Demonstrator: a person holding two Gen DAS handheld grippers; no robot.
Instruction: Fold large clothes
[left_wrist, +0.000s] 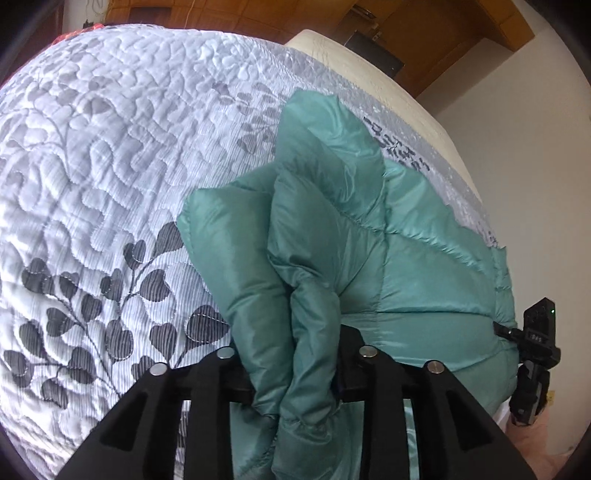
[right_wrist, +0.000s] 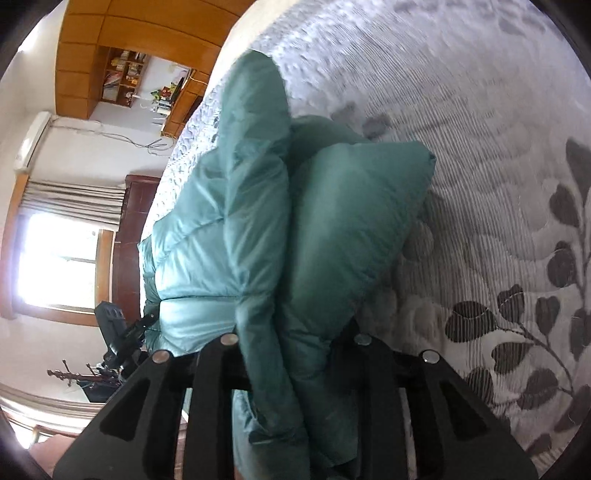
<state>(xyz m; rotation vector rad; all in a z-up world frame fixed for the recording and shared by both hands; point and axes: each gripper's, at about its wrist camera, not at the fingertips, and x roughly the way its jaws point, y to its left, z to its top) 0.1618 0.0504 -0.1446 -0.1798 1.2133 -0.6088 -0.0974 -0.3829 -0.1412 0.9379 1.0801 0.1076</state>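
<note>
Mid-fold: left tongs (left_wrist: 295, 373) and right tongs (right_wrist: 291, 369) each pinch bunched green puffer jacket (left_wrist: 406, 258) above bed (left_wrist: 92, 166). Next, likely: lay fold flat, release.

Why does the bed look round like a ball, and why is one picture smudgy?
Left wrist view: the fisheye lens bends the quilt into a dome, sharp. Right wrist view: the quilt is smeared by motion blur, and the window glares white.

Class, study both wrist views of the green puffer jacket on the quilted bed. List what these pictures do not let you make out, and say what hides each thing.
- Left wrist view: the left gripper fingertips, buried in bunched green jacket.
- Right wrist view: the right gripper fingertips, likewise covered by fabric.
- Both views: the jacket's lower end, cut off by the bottom edge.
- Right wrist view: the quilt pattern, blurred.
- Right wrist view: shelf contents, too small.
</note>
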